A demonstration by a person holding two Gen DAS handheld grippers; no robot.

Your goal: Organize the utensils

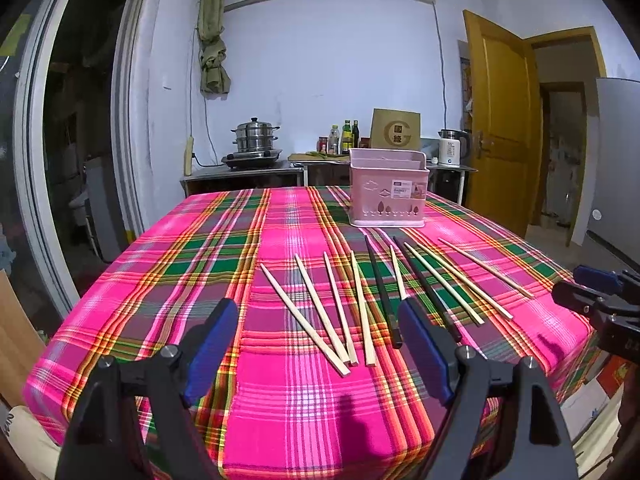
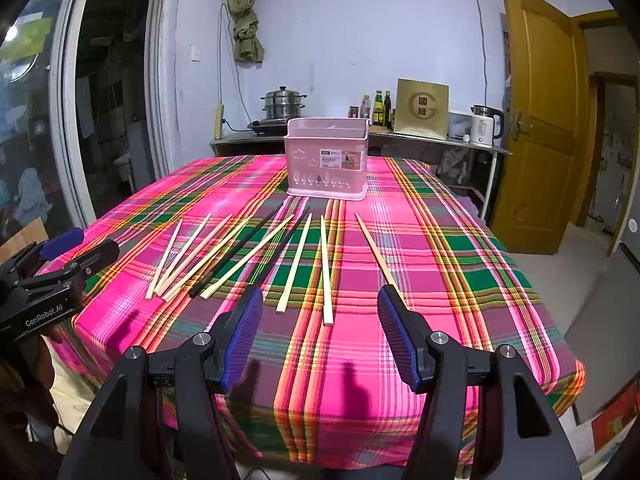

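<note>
Several pale wooden chopsticks [image 1: 320,308] [image 2: 294,262] and two black chopsticks [image 1: 382,292] [image 2: 234,254] lie fanned out on the pink plaid tablecloth. Behind them stands an empty-looking pink utensil basket [image 1: 387,188] [image 2: 326,159] with a divider. My left gripper [image 1: 320,320] hovers open above the near ends of the chopsticks, nothing between its blue pads. My right gripper [image 2: 320,316] is open too, just short of the right-hand wooden chopsticks. Each gripper shows in the other's view: the right gripper [image 1: 592,284], the left gripper [image 2: 76,246].
The table [image 1: 160,280] [image 2: 460,280] ends close below both grippers. Behind it a counter holds a steel steamer pot [image 1: 254,136] [image 2: 283,105], bottles [image 1: 346,136], a brown box [image 2: 422,108] and a white kettle [image 2: 486,124]. A yellow door [image 2: 540,120] stands open at right.
</note>
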